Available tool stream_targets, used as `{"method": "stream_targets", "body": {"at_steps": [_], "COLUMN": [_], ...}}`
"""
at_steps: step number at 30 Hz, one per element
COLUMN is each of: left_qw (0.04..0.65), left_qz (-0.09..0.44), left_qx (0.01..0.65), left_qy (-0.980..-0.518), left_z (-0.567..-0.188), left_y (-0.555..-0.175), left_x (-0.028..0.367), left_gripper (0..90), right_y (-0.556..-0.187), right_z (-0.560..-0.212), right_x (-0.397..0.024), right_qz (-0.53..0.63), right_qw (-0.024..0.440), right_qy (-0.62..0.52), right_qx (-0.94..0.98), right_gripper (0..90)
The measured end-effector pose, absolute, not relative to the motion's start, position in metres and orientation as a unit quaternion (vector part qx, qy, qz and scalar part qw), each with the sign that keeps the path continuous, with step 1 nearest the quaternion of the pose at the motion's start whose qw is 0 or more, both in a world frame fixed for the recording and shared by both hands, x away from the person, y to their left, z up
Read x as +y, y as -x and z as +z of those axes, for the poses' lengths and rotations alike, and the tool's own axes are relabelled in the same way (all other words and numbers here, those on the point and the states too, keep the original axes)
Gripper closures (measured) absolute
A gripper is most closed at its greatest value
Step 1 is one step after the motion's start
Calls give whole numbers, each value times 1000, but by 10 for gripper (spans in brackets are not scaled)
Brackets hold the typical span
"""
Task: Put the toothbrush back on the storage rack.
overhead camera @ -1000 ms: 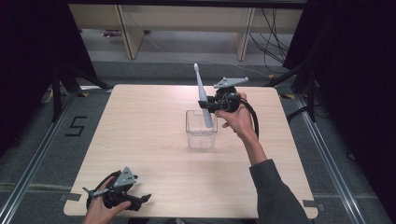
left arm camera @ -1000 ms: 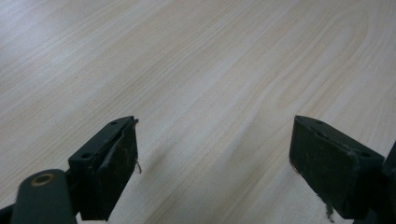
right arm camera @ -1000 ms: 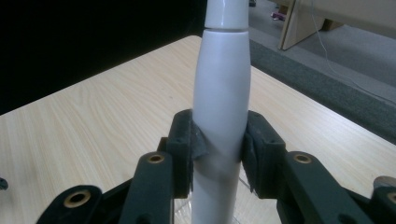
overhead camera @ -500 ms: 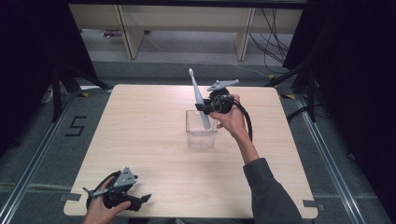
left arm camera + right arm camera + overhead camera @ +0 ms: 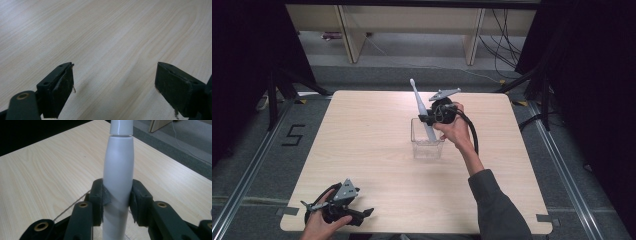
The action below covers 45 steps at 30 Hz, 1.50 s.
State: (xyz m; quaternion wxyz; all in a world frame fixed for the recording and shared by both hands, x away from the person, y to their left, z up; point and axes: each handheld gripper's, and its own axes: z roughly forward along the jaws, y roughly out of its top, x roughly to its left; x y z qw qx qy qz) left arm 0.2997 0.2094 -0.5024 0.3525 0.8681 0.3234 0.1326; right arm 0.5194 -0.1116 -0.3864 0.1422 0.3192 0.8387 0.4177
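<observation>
Now we hold the electric toothbrush over the clear container.
Our right gripper clamps its white handle, lower end inside the container mid-table; our left gripper rests unclenched, empty, near the table edge.

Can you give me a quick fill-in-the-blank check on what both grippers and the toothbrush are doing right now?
1. The right gripper is shut on the white electric ____.
2. The toothbrush has its lower end inside the clear ____ on the table.
3. The left gripper has its jaws ____, with bare tabletop between them.
4. The brush head points ____.

Missing words: toothbrush; container; open; up
</observation>
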Motion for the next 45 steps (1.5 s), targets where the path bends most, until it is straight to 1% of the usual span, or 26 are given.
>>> {"method": "stream_targets", "body": {"at_steps": [1, 2, 3, 6, 7, 8, 10, 11, 13, 15, 19, 22, 24, 25, 26, 28, 31, 32, 33, 34, 37, 39, 41, 43, 44, 45], "left_qw": [353, 353, 353, 356, 356, 355, 354, 356, 356, 357, 354, 356, 357, 356, 356, 355, 355, 356, 356, 356, 354, 358, 356, 355, 357, 356], "left_qz": [132, 133, 134, 134, 134, 133, 134, 133, 133, 133, 139, 133, 133, 134, 134, 133, 134, 134, 135, 133, 134, 134, 134, 134, 135, 135], "left_qx": [325, 324, 323, 326, 326, 326, 325, 325, 327, 328, 316, 329, 330, 328, 327, 328, 328, 329, 329, 330, 329, 329, 329, 330, 327, 328], "left_qy": [-867, -867, -868, -866, -866, -866, -867, -866, -865, -864, -869, -865, -864, -865, -865, -865, -865, -864, -864, -864, -865, -864, -864, -864, -865, -865], "left_z": [-503, -503, -502, -502, -502, -502, -503, -503, -503, -503, -503, -503, -503, -503, -503, -503, -503, -503, -503, -503, -503, -503, -503, -502, -502, -502], "left_y": [-299, -299, -300, -299, -299, -299, -299, -299, -299, -299, -301, -298, -298, -299, -299, -298, -298, -298, -298, -298, -298, -298, -298, -298, -298, -298], "left_x": [210, 210, 211, 210, 210, 210, 210, 210, 210, 210, 211, 211, 211, 211, 211, 211, 211, 211, 211, 210, 211, 211, 211, 211, 211, 211], "left_gripper": [151, 151, 151, 151, 151, 151, 151, 151, 151, 151, 151, 151, 151, 151, 151, 151, 151, 151, 151, 151, 151, 151, 151, 151, 151, 151], "right_y": [-520, -521, -520, -523, -522, -524, -522, -523, -523, -523, -521, -523, -523, -522, -523, -522, -522, -521, -521, -523, -521, -522, -521, -523, -519, -521], "right_z": [-388, -391, -392, -397, -397, -398, -400, -402, -402, -404, -407, -409, -412, -411, -414, -414, -418, -418, -419, -421, -422, -425, -424, -427, -425, -427], "right_x": [-111, -110, -109, -110, -110, -111, -109, -109, -108, -107, -102, -102, -102, -102, -101, -101, -100, -100, -100, -99, -97, -96, -96, -95, -93, -93], "right_qz": [416, 418, 415, 413, 405, 405, 401, 401, 394, 389, 377, 379, 374, 365, 368, 358, 358, 354, 350, 353, 338, 336, 328, 331, 319, 318], "right_qw": [141, 151, 135, 144, 140, 149, 139, 147, 141, 148, 141, 147, 145, 135, 146, 133, 139, 131, 132, 143, 126, 134, 124, 138, 117, 128], "right_qy": [-321, -315, -329, -325, -329, -318, -331, -323, -323, -323, -337, -312, -308, -313, -310, -311, -303, -306, -305, -295, -310, -305, -311, -292, -325, -310], "right_qx": [839, 838, 838, 838, 841, 844, 843, 844, 849, 850, 851, 859, 863, 866, 865, 870, 872, 874, 876, 876, 880, 881, 883, 886, 883, 887], "right_gripper": [669, 669, 669, 669, 669, 669, 669, 669, 669, 669, 669, 669, 669, 669, 669, 669, 668, 669, 669, 669, 669, 668, 668, 668, 668, 668]}}
